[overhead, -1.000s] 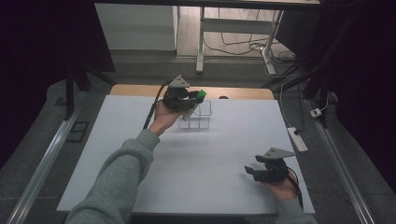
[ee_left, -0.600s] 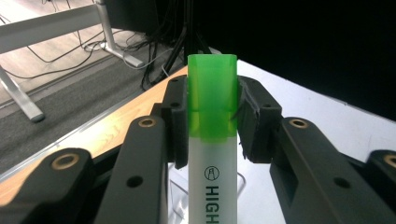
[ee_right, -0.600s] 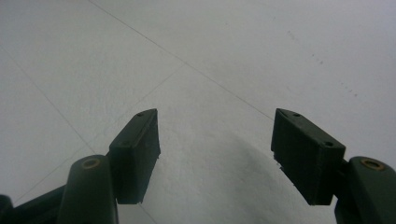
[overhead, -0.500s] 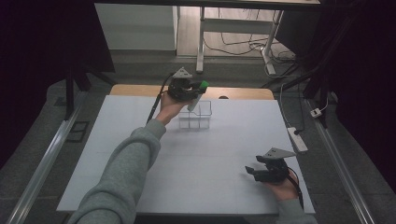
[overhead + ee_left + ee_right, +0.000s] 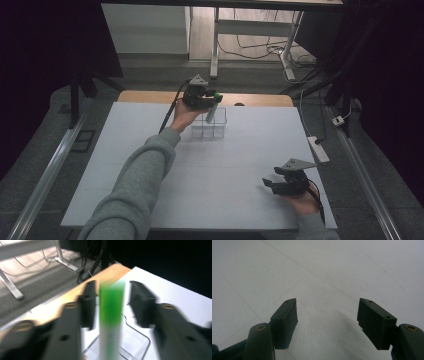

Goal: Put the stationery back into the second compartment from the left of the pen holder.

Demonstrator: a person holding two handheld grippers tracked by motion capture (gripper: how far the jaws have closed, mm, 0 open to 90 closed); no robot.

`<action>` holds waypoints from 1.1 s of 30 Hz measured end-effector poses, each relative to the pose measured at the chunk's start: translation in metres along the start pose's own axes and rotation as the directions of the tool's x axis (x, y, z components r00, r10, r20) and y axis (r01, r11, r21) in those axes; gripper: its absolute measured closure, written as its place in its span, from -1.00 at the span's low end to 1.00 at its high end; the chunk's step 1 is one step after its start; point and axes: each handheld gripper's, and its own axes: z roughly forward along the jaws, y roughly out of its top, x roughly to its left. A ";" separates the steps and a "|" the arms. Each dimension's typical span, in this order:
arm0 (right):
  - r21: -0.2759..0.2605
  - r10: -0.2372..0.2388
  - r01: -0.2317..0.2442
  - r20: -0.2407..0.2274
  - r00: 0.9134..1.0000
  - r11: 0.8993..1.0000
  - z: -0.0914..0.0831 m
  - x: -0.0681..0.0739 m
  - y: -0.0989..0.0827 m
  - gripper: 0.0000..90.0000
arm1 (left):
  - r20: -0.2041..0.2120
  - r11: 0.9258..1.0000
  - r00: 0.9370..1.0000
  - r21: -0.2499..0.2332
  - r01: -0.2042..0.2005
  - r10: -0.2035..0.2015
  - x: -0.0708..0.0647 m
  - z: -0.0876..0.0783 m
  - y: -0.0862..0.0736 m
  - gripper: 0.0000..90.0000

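White table [image 5: 150, 165]; green-capped tube [image 5: 110, 315] between spread left gripper [image 5: 111, 302] fingers, over clear rack [image 5: 209, 127]; right gripper [image 5: 327, 322] released.

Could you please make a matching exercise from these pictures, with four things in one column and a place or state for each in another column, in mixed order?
Things:
1. left gripper
2. right gripper
3. green-capped tube
4. clear rack

Places or states:
A. jaws apart over the bare white table, near its front right
B. standing on the table's far part
C. at the tube's top, jaws on either side
D. leaning, lower end in the rack

Pairs: 1-C, 2-A, 3-D, 4-B
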 end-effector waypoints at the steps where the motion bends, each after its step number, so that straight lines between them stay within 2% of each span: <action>1: 0.000 0.001 -0.001 -0.001 1.000 1.000 0.000 0.000 0.000 -0.30 | 0.005 1.000 1.000 0.021 -0.001 0.001 0.000 -0.001 0.000 -0.01; 4: 0.001 0.000 0.000 0.000 1.000 1.000 0.000 0.000 0.000 -0.30 | 0.022 0.999 1.000 0.051 -0.002 0.001 -0.001 -0.008 -0.003 -0.16; 10: -0.007 -0.001 0.001 -0.001 1.000 1.000 -0.001 0.001 0.001 -0.30 | 0.045 0.998 0.999 0.063 -0.024 0.021 -0.009 -0.034 -0.013 -0.17; 15: -0.008 -0.002 0.002 0.001 1.000 1.000 -0.002 0.001 0.001 -0.30 | 0.060 0.998 0.998 0.058 -0.030 0.027 -0.021 -0.063 -0.028 -0.16; 17: -0.010 -0.001 0.001 0.003 1.000 1.000 -0.003 0.001 0.001 -0.30 | 0.048 0.996 0.998 0.071 -0.053 0.049 -0.028 -0.076 -0.037 -0.16; 21: -0.016 0.000 0.000 0.000 1.000 1.000 -0.004 0.001 0.001 -0.30 | 0.035 0.995 0.998 0.082 -0.054 0.051 -0.036 -0.101 -0.060 -0.16; 26: -0.021 0.001 -0.001 -0.006 1.000 1.000 -0.003 0.001 0.001 -0.31 | 0.020 0.995 0.999 0.093 -0.039 0.037 -0.041 -0.127 -0.090 -0.16; 33: -0.025 0.005 -0.005 0.000 1.000 1.000 -0.004 0.001 0.001 -0.31 | 0.028 0.993 1.000 0.114 -0.009 0.006 -0.051 -0.154 -0.134 -0.19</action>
